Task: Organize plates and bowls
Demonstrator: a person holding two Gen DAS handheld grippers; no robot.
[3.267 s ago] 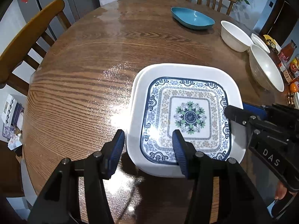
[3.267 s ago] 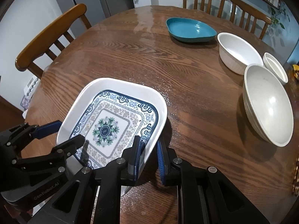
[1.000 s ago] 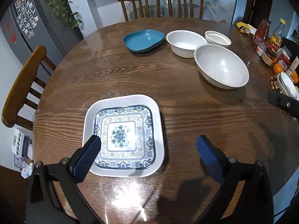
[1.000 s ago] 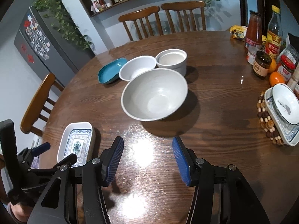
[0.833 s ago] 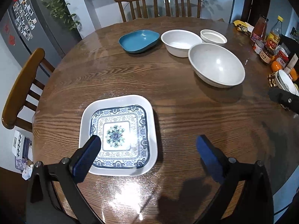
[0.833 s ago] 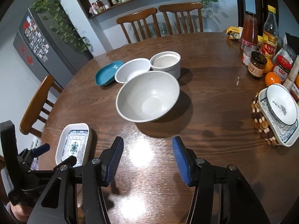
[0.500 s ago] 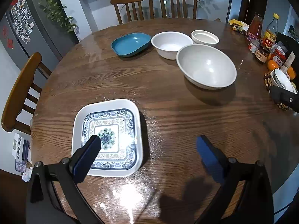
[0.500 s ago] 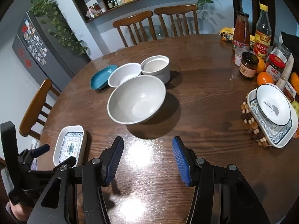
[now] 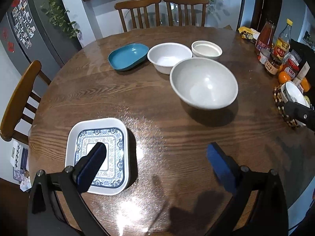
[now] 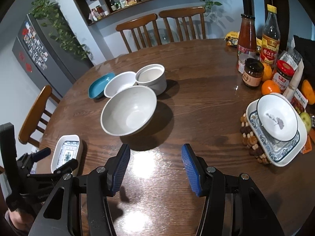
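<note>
Both hand-held grippers empty, jaws apart.

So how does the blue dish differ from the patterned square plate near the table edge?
The blue dish is plain teal and rounded; the patterned square plate is white with a blue ornamental design. The blue dish sits far across the table beside the white bowls; the patterned square plate lies alone. Both are shallow and empty.

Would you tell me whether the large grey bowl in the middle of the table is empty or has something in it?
Empty: both wrist views look straight into the large grey bowl, and its inside shows only bare glazed surface with light reflections.
</note>
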